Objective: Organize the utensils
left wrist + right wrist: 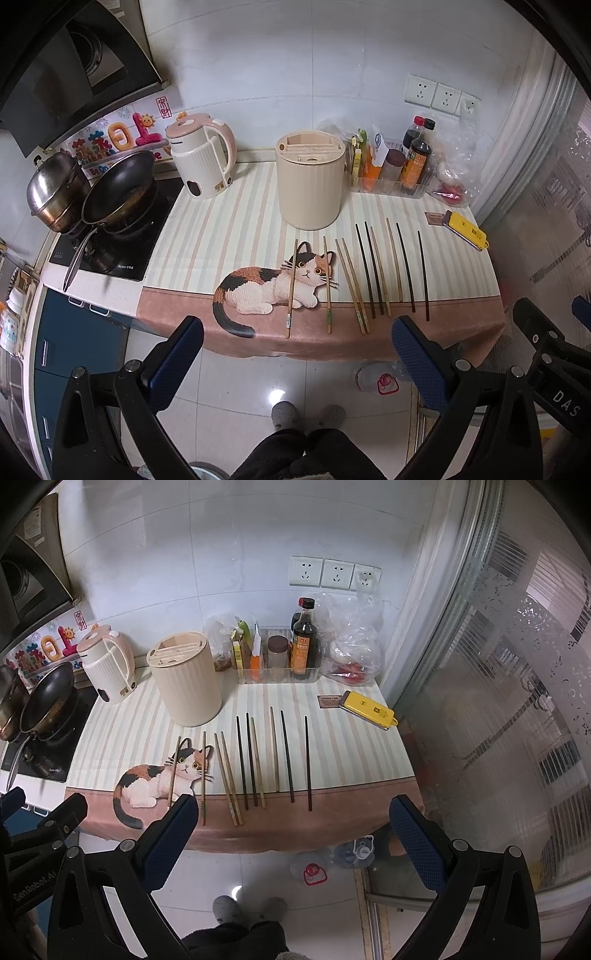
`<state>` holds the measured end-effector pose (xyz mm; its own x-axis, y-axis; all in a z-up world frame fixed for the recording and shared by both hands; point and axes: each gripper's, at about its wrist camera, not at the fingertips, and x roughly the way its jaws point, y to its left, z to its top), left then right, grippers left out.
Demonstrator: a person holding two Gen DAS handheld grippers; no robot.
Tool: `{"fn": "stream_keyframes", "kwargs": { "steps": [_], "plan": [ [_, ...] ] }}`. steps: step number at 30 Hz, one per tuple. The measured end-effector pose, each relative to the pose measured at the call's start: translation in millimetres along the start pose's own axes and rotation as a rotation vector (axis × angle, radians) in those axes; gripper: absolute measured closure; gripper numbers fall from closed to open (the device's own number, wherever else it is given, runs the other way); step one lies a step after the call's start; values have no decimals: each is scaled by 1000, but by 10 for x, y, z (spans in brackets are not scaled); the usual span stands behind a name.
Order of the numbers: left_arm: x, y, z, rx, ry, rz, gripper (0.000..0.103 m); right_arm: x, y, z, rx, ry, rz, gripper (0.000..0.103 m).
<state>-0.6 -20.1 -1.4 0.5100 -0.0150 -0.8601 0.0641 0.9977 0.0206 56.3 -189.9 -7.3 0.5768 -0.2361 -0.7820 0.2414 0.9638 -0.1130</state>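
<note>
Several chopsticks lie side by side on the striped cat-print tablecloth (207,236), their ends near the front edge: light bamboo chopsticks (291,291) (229,775) on the left and dark chopsticks (423,275) (307,762) on the right, some mixed in between. Behind them stands a beige round utensil holder (310,181) (186,683) with slots in its top. My left gripper (295,354) hangs open before the table edge, holding nothing. To its right, my right gripper (295,834) is open and empty too, back from the chopsticks.
A pink-and-white kettle (203,158), a wok (118,188) and a steel pot (55,188) sit at the left. A tray of sauce bottles (295,646), plastic bags (351,653) and a yellow flat device (369,709) are at the back right. A person's feet (306,417) stand on the tiled floor.
</note>
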Motion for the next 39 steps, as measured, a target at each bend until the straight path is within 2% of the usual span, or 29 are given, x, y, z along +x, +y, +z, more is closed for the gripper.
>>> {"fn": "stream_keyframes", "kwargs": {
  "steps": [19, 21, 39],
  "plan": [
    [-63, -101, -56, 8, -10, 2, 0, -44, -24, -39, -3, -2, -1, 0],
    [-111, 93, -15, 4, -9, -4, 0, -44, -21, -35, -3, -3, 0, 0],
    [-118, 56, 3, 1, -9, -4, 0, -135, -34, -14, -1, -9, 0, 0]
  ]
}}
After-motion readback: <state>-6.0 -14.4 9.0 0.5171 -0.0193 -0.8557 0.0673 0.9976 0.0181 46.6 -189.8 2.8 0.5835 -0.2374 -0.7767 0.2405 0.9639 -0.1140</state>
